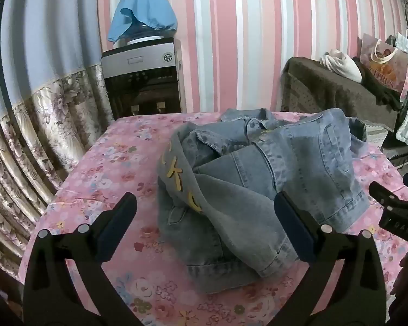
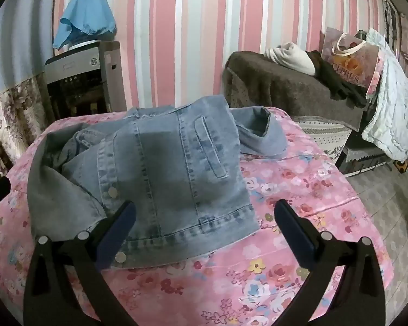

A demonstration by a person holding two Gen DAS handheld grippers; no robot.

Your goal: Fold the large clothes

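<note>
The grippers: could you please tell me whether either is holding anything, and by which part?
Nothing is held. The left gripper and right gripper both stand open above the crumpled jacket.

Pink, white, grey striped wallpaper (image 1: 231, 40) across frame top. Water dispenser (image 1: 142, 81) upper left, blue cloth (image 1: 141, 11) draped over bottle. Floral curtain (image 1: 27, 135) along left edge. Brown-covered sofa (image 2: 285, 87) upper right, gift bag (image 2: 351, 62) on it. Pink floral tablecloth (image 2: 285, 217) lower centre.
</note>
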